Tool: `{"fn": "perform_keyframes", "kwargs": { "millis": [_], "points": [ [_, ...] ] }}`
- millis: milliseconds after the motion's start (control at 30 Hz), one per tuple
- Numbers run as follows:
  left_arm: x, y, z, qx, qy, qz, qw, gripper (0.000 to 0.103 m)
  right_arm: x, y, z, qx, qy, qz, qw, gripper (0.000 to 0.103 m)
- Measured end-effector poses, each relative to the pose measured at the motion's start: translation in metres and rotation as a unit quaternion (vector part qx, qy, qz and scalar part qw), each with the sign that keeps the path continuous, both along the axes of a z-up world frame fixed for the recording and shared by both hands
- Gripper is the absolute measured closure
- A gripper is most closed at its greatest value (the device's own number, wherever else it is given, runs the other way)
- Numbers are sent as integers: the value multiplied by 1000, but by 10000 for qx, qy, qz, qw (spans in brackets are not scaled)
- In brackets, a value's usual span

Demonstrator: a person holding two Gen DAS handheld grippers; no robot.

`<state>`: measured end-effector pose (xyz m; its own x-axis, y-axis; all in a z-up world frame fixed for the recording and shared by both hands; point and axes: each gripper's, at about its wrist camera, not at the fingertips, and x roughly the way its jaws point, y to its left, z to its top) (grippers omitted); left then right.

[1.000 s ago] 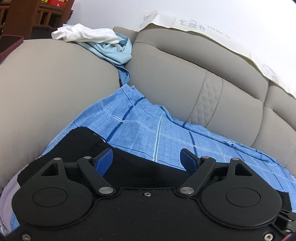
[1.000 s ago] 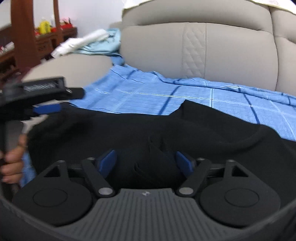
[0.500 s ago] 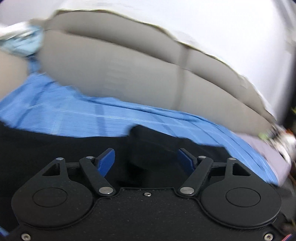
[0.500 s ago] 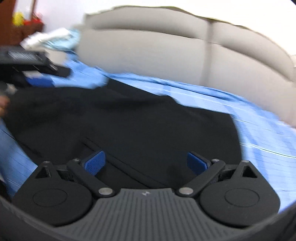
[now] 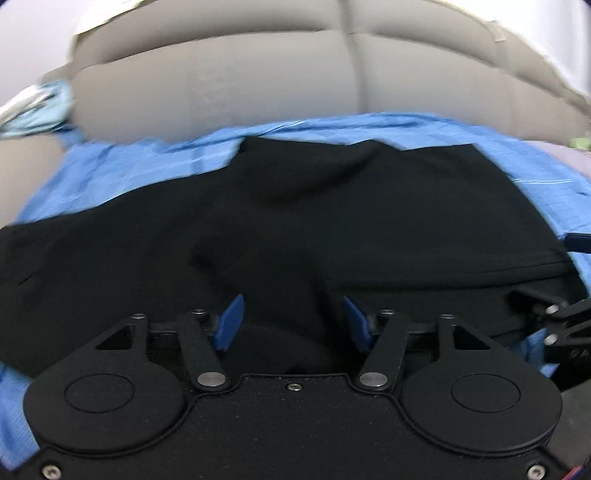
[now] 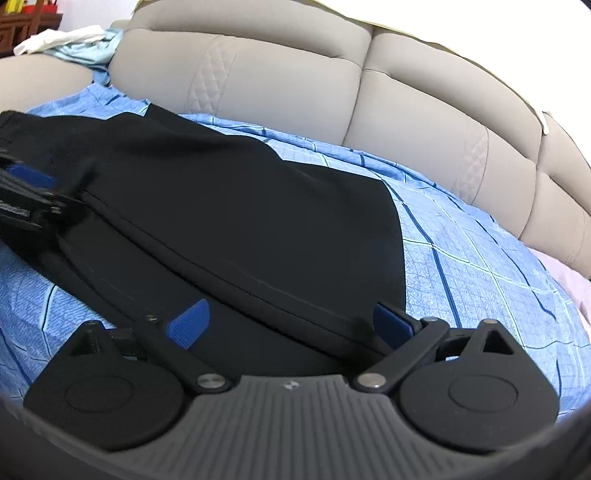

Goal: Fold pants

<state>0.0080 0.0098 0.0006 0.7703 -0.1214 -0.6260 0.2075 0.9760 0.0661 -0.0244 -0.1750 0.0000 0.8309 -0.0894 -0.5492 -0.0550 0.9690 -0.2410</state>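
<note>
Black pants lie folded over on a blue checked sheet on a grey sofa; they also fill the middle of the right wrist view. My left gripper is open, its blue pads either side of a raised black fold near the pants' front edge. My right gripper is open wide, low over the pants' near hem. The left gripper shows at the left edge of the right wrist view, and the right gripper at the right edge of the left wrist view.
The grey sofa backrest rises just behind the sheet. A heap of white and light blue clothes lies on the sofa's left arm. Wooden furniture stands at the far left. Blue sheet extends to the right of the pants.
Both grippers swung rightward across the sofa. The pants, bunched a second ago, now lie spread out flatter with one layer folded over. The right gripper's jaws have opened wider.
</note>
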Motion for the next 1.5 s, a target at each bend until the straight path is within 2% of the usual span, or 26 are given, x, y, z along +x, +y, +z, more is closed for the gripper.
{"fn": "perform_keyframes", "kwargs": {
  "millis": [167, 233, 300, 367, 400, 467, 533, 600, 633, 667, 700, 733, 767, 833, 900, 967, 1033, 1067, 1100, 1133, 1167, 1200, 1233, 1333, 1400, 1500],
  "points": [
    [-22, 22, 3, 330, 49, 988, 9945, 41, 0, -7, -3, 106, -105, 17, 9999, 2],
    [-31, 32, 8, 276, 81, 1378, 9900, 34, 0, -9, -5, 142, -171, 53, 9997, 1],
    [-39, 39, 19, 57, 18, 1630, 9866, 39, 3, -6, -6, 150, -237, 170, 9995, 1],
    [-46, 40, 33, -187, -321, 1609, 9863, 39, 5, 0, -9, 92, -350, 329, 9988, 1],
    [-47, 38, 40, -369, -462, 1444, 9878, 36, 7, 3, -10, 76, -413, 416, 9983, 1],
    [-35, 36, 49, -768, -407, 1146, 9896, 30, 12, 9, -11, 134, -482, 636, 9967, 4],
    [-16, 35, 48, -1078, -303, 1086, 9878, 29, 17, 12, -11, 365, -422, 894, 9944, 18],
    [9, 33, 36, -1106, -176, 1282, 9854, 28, 21, 14, -10, 592, -363, 1021, 9923, 25],
    [22, 32, 29, -1096, -89, 1423, 9837, 30, 22, 15, -10, 644, -362, 1090, 9913, 30],
    [34, 33, 21, -1108, 20, 1598, 9809, 36, 22, 16, -10, 644, -376, 1170, 9903, 37],
    [39, 35, 16, -1119, 82, 1762, 9779, 72, 22, 18, -9, 632, -383, 1237, 9896, 57],
    [39, 35, 16, -1031, -73, 1901, 9763, 95, 22, 19, -7, 640, -349, 1326, 9885, 89],
    [35, 35, 24, -1045, -124, 1875, 9766, 96, 22, 20, -3, 650, -269, 1391, 9878, 100],
    [19, 35, 39, -1089, -338, 1872, 9757, 97, 14, 19, 12, 775, -317, 1539, 9845, 99],
    [4, 34, 49, -922, -444, 1716, 9798, 97, 5, 14, 24, 894, -402, 1533, 9833, 99],
    [-2, 35, 49, -812, -251, 1662, 9824, 96, 0, 8, 28, 1186, -300, 1481, 9814, 98],
    [-5, 33, 38, -489, 76, 1629, 9854, 87, -3, 6, 21, 1327, -102, 1497, 9797, 93],
    [-3, 32, 31, -305, 239, 1652, 9855, 85, -4, 7, 15, 1301, 14, 1525, 9797, 88],
    [-4, 34, 26, -193, 358, 1718, 9843, 71, -4, 9, 9, 1243, 147, 1546, 9800, 80],
    [-6, 37, 25, -210, 340, 1787, 9831, 56, -4, 10, 3, 1147, 292, 1561, 9806, 59],
    [-8, 41, 29, -301, 241, 1873, 9815, 50, -7, 10, 1, 1063, 286, 1617, 9807, 53],
    [-9, 46, 34, -441, 91, 1945, 9799, 45, -10, 9, 3, 1047, 251, 1685, 9798, 40],
    [-10, 50, 42, -605, -101, 1981, 9783, 44, -12, 7, 7, 1118, 251, 1768, 9775, 30],
    [-2, 56, 67, -952, -524, 1750, 9786, 42, -16, -3, 21, 1517, -37, 1955, 9689, 14],
    [14, 56, 77, -1149, -549, 1406, 9818, 46, -12, -9, 29, 1522, -369, 1764, 9718, 9],
    [45, 49, 78, -1400, -286, 892, 9857, 58, 4, -16, 28, 1185, -706, 1110, 9842, 8]
  ]
}}
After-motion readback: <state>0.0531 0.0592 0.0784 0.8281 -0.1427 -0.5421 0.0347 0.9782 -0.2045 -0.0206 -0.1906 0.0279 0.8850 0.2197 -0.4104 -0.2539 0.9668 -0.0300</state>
